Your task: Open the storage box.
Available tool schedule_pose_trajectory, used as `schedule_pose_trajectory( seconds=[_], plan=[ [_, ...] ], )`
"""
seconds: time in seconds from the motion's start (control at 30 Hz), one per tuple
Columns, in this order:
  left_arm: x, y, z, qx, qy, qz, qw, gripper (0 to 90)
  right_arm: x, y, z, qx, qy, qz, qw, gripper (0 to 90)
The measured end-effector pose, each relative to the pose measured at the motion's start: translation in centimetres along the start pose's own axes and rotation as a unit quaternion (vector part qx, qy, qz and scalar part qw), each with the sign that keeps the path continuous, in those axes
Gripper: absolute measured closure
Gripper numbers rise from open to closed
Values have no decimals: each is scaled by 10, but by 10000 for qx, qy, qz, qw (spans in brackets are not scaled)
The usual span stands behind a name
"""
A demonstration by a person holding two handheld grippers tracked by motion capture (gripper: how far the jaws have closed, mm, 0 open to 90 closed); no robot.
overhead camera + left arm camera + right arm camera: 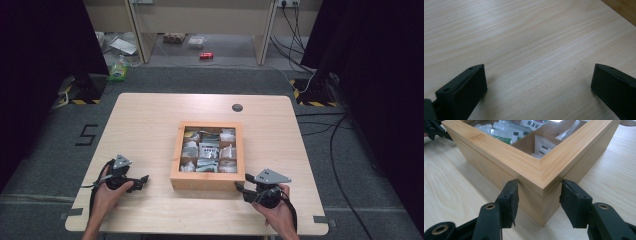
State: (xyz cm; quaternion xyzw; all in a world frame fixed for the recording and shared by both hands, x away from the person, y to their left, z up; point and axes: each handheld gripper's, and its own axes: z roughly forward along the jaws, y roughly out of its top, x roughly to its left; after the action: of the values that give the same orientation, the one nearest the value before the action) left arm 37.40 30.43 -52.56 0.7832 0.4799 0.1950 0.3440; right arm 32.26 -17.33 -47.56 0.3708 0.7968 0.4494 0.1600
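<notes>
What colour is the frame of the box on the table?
Light honey-toned wood with fine straight grain, on the box; clearest in the right gripper view.

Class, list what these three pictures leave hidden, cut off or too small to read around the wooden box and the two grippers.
- Packets in the wooden box: print too small, high view.
- Right gripper: whether its pads press the box corner is unclear, right gripper view.
- Box's near-right compartment floor: hidden by its frame, right gripper view.
- Left gripper: body cut off by the bottom edge, left gripper view.

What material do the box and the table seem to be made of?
Box: probably bamboo, smooth satin finish; fine straight strips with small dark nodes show on its frame. Table: pale wood or wood-look laminate, matt; long wavy grain lines show, but which one is unclear.
</notes>
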Motion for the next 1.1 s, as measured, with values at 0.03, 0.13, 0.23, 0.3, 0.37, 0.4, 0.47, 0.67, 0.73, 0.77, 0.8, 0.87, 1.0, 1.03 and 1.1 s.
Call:
schedule_pose_trajectory(
  seconds=[0.03, 0.13, 0.23, 0.3, 0.37, 0.4, 0.47, 0.67, 0.73, 0.77, 0.8, 0.87, 1.0, 1.03, 1.1],
  plan=[
    [0, 0, 0, 0, 0, -1, 10000, 0, 0, 0, 0, 0, -8, -1, 10000, 496],
    [0, 0, 0, 1, 0, 0, 10000, 0, 1, 0, 0, -12, -20, -32, 10000, 497],
    [0, 0, 0, 2, 0, 0, 10000, 0, 1, 0, 0, -29, -13, 9, 10000, 496],
    [0, 0, 0, 0, 1, -1, 10000, 0, 1, 0, 0, -31, -17, 29, 10000, 495],
    [0, 0, 0, 0, 1, -1, 10000, 0, 1, 0, 0, -38, -21, 33, 10000, 495],
    [0, 0, 0, 0, 1, -1, 10000, 0, 1, 0, 0, -49, -41, 25, 10000, 495],
    [0, 0, 0, 5, 4, 0, 10000, 0, 2, 0, 0, -57, -44, 15, 10000, 496],
    [0, 0, 0, 0, 1, -1, 10000, 0, 2, 3, -1, -182, -46, -55, 9998, 498],
    [0, 0, 0, 1, 1, 0, 10000, 0, 2, 4, -1, -204, -38, -42, 9998, 498],
    [0, 0, 0, 1, 1, 0, 10000, 0, 1, 4, -1, -224, -16, -29, 9997, 497],
    [0, 0, 0, 0, 1, 0, 10000, 0, 1, 5, -1, -243, 2, -1, 9997, 496],
    [0, 0, 0, -1, 1, -1, 10000, 0, 1, 7, -1, -302, 14, -2, 9995, 496],
    [0, 0, 0, 1, 1, 0, 10000, 0, 1, 12, -2, -384, 48, -17, 9992, 490],
    [0, 0, 0, 5, 3, 0, 10000, 0, 1, 13, -2, -404, 91, 52, 9991, 491],
    [0, 0, 0, 0, 1, 0, 10000, 0, 0, 16, -3, -464, 139, 108, 9988, 486]
  ],
)
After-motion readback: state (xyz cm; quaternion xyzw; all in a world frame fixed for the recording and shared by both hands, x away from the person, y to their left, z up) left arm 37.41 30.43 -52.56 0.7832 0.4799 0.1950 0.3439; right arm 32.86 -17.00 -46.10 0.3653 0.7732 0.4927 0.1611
